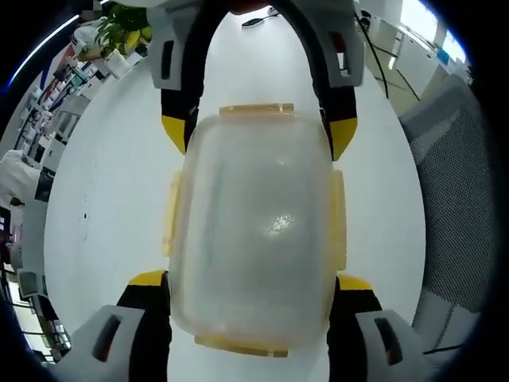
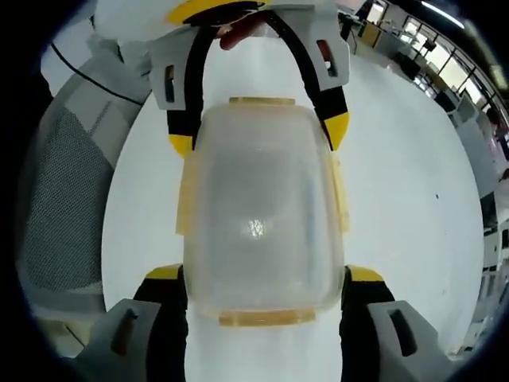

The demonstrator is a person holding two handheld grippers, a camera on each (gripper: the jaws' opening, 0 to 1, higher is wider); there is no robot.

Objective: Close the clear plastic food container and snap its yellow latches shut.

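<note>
The clear plastic container (image 1: 258,231) lies lid-up on the white table (image 1: 103,207), its lid seated. Yellow latches (image 1: 256,109) show on both ends and both long sides; the side latch (image 1: 171,211) flares outward. My left gripper (image 1: 250,280) straddles the near end, its yellow-tipped jaws pressed against the corners. The right gripper (image 1: 258,131) clamps the far end from the opposite side. In the right gripper view the same container (image 2: 262,215) sits between my right gripper (image 2: 265,274) and the left gripper (image 2: 258,131).
A grey mesh chair (image 1: 453,159) stands beside the table, seen again in the right gripper view as the chair (image 2: 64,199). A potted plant (image 1: 119,28) and a black cable (image 1: 374,48) lie at the table's far side. Office desks (image 2: 445,72) stand beyond.
</note>
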